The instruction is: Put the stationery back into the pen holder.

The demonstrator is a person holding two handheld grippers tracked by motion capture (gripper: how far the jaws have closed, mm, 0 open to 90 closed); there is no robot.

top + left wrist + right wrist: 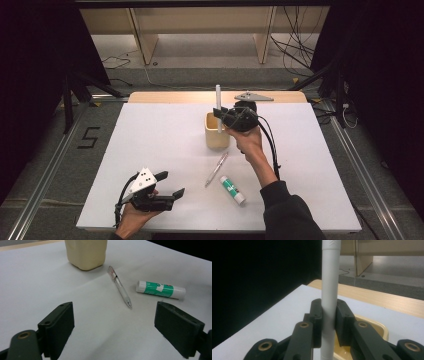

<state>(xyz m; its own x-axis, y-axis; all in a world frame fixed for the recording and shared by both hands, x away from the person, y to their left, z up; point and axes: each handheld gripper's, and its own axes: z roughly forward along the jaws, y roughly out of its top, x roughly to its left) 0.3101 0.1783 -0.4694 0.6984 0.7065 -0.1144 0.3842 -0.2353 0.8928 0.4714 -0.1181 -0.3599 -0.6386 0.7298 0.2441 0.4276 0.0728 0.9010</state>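
Two grippers are at work over the white counter (150, 135). The right gripper (223, 116) has its jaws closed on a white pen (218, 107), held upright above the mouth of the cream cup (217, 136), its lower end dipping at or just inside the rim. In the right gripper view the jaws pinch the pen's barrel (329, 302) from both sides, roughly at mid-length, and the cup's rim (382, 330) lies directly beneath. The left gripper (170, 184) rests near the counter's front edge with its jaws spread wide and nothing between them; ahead of it lie a clear pen (120, 287) and a green-and-white glue stick (161, 289), just beside each other and apart from the cup.

The white pen looks light, stiff and smooth, so it will likely slip or swing if the pinch loosens early. A hold across the barrel near the middle seems right for keeping it plumb. The cup appears light too and may tip if the pen knocks its wall, so a straight drop through the centre is the safer course.
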